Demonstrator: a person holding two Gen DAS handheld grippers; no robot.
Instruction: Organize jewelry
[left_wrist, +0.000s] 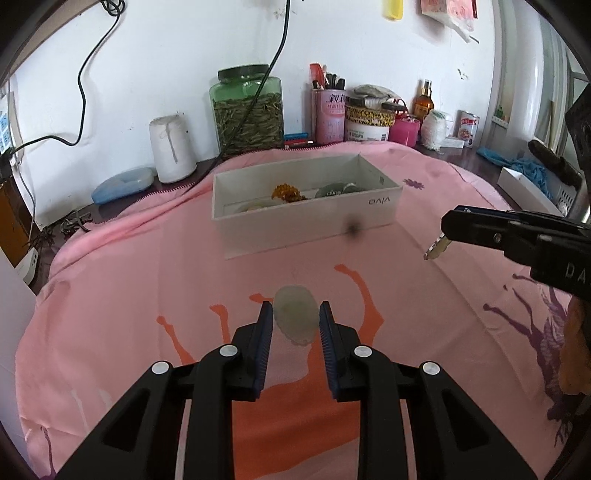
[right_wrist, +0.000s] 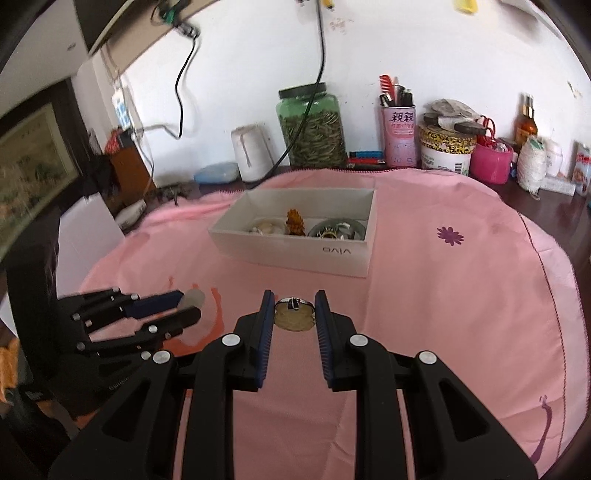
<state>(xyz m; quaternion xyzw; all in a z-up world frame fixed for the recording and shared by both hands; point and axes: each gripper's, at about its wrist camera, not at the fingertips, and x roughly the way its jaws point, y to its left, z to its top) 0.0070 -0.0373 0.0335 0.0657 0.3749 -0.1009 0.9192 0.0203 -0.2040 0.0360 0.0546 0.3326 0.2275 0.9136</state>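
Pale-green, the flat oval jade pendant (left_wrist: 295, 314) sits gripped between the left gripper (left_wrist: 295, 314) fingers, the right gripper (right_wrist: 294, 308) clamps a yellowish bracelet (right_wrist: 293, 318), and the white cardboard box (right_wrist: 295, 254) lies straight ahead of both.

A lived-in room at home: a pink printed cloth (right_wrist: 461, 295) covers the table, while along the white wall at the top of the frame stand a green jar (right_wrist: 312, 125), a comb-filled tin (right_wrist: 399, 134), bottles and thread spools.
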